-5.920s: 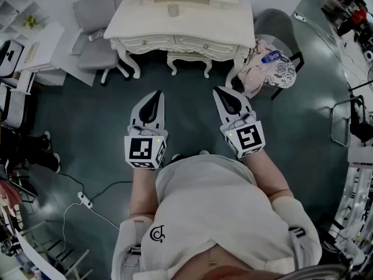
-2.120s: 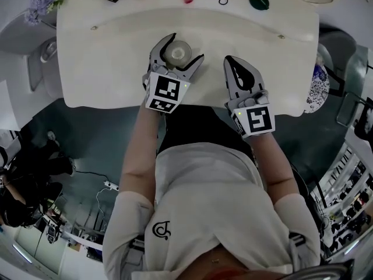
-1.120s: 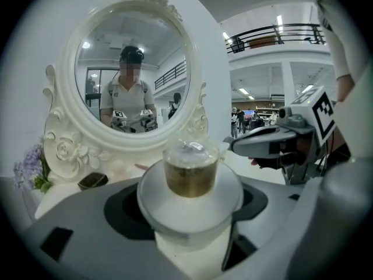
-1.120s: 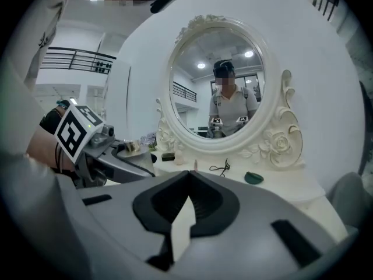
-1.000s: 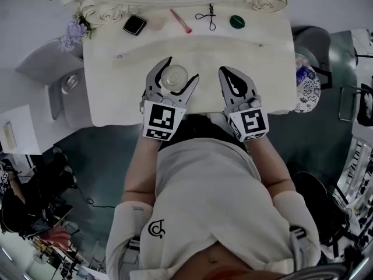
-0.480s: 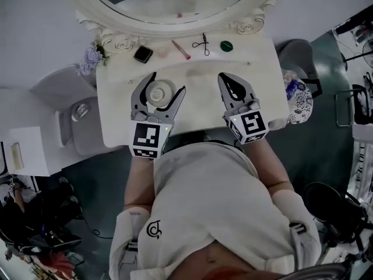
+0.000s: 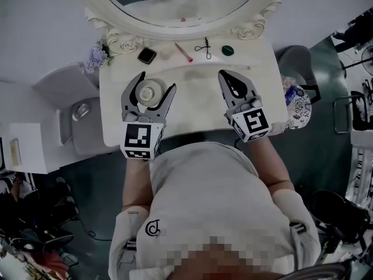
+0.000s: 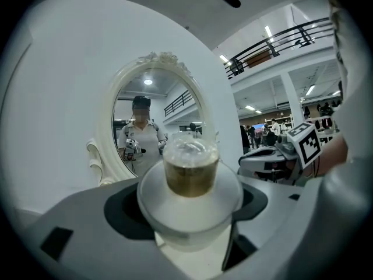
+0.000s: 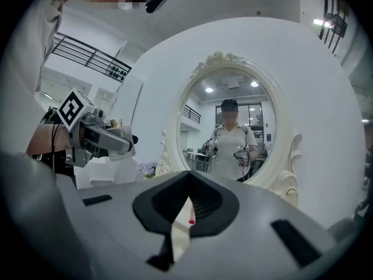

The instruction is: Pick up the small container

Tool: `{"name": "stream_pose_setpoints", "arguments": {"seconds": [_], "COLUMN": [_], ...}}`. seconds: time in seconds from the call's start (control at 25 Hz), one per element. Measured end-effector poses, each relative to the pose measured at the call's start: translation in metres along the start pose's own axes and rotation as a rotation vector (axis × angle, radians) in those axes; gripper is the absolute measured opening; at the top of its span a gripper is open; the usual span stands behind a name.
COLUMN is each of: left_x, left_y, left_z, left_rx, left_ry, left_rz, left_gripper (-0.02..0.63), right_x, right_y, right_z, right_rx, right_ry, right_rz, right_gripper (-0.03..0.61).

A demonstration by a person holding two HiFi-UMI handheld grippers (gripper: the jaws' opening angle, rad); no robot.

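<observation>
The small container (image 7: 150, 90) is a round jar with a wide white rim. It sits between the jaws of my left gripper (image 7: 155, 81), which press on both its sides over the left part of the cream vanity table (image 7: 198, 95). In the left gripper view the small container (image 8: 190, 171) fills the middle, its clear part showing brown contents, and my left gripper (image 8: 190, 207) clamps its white rim. My right gripper (image 7: 228, 78) hovers over the right part of the table with nothing in it. In its own view the jaws of my right gripper (image 9: 186, 210) meet.
An oval mirror (image 7: 180, 4) stands at the table's back. Along the back edge lie a black device (image 7: 147, 55), a pink brush (image 7: 184, 52), a black clip (image 7: 205, 47) and a green lid (image 7: 227, 50). Purple flowers (image 7: 96, 58) sit at the back left. Chairs (image 7: 76, 118) flank the table.
My left gripper has moved left over the tabletop with the container still in its jaws. The head view has pulled back and shows more of the mirror. The right gripper stays shut.
</observation>
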State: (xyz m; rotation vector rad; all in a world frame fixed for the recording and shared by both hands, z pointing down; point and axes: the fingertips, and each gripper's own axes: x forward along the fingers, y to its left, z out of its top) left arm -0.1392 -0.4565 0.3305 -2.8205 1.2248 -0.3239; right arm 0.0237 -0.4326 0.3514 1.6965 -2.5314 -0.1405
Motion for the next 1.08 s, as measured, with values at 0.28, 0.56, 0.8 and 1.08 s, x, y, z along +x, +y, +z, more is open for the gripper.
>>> {"name": "stream_pose_setpoints", "arguments": {"seconds": [0.28,0.56,0.8,1.08], "left_x": [-0.001,0.002,0.003,0.003], "left_y": [0.001,-0.001,-0.001,0.002], "left_z": [-0.007,-0.009,-0.007,-0.006], "left_rx": [-0.013,-0.003,-0.006,-0.007], "left_ry": [0.009,0.014,0.011,0.006], "left_rz": [0.005,-0.012,-0.021,-0.029], "left_gripper": [0.353,0.353,0.353,0.353], "right_x": [-0.001,0.001,0.004,0.007], "right_y": [0.007,0.013,0.015,0.020], "right_z": [0.004,0.004,0.005,0.007], "right_rx": [-0.013,-0.037,-0.035,-0.038], "right_ry": [-0.020,-0.019,-0.019,-0.022], "right_rz": [0.030,0.037,0.042,0.043], "right_gripper": [0.003,0.003,0.003,0.003]}}
